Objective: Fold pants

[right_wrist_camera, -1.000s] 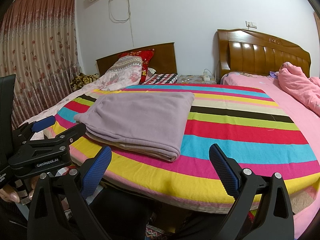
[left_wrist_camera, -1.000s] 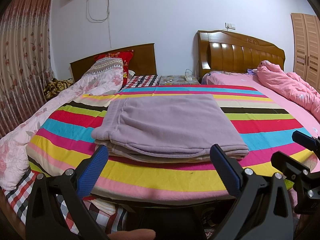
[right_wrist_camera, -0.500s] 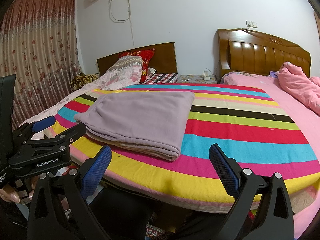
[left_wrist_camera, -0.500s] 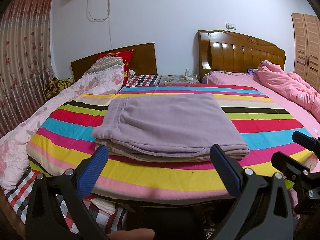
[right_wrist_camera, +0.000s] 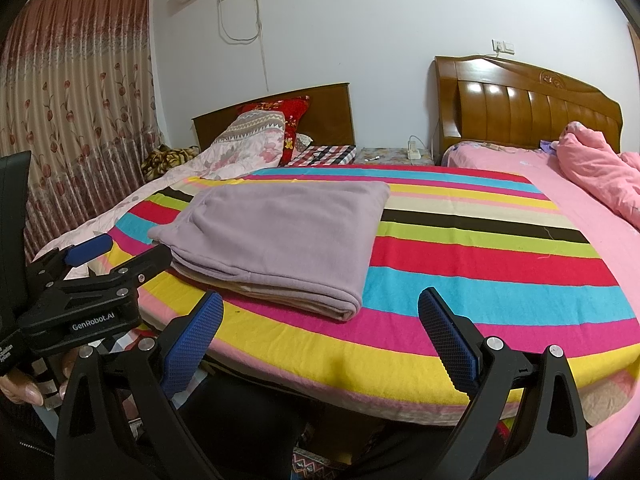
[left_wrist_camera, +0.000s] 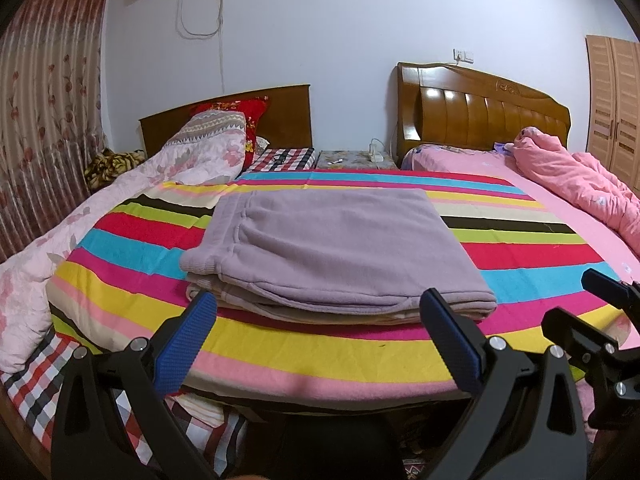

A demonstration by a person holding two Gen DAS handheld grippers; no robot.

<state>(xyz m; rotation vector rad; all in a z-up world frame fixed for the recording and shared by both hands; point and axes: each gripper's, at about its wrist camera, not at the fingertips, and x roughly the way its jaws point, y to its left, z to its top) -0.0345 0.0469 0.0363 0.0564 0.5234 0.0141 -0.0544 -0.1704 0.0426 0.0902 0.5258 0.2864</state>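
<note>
The lilac pants (left_wrist_camera: 336, 252) lie folded into a flat, stacked rectangle on the striped blanket (left_wrist_camera: 360, 344) that covers the bed, near its front edge and toward the left side. The ribbed waistband runs along the stack's left side, and the long axis runs left to right across the bed, parallel to the stripes. The left tongs (left_wrist_camera: 316, 334) hang released, jaws spread wide, just short of the stack's near edge, touching nothing. The right tongs (right_wrist_camera: 320, 334) are likewise spread and empty, over the blanket's front edge to the right of the pants
</note>
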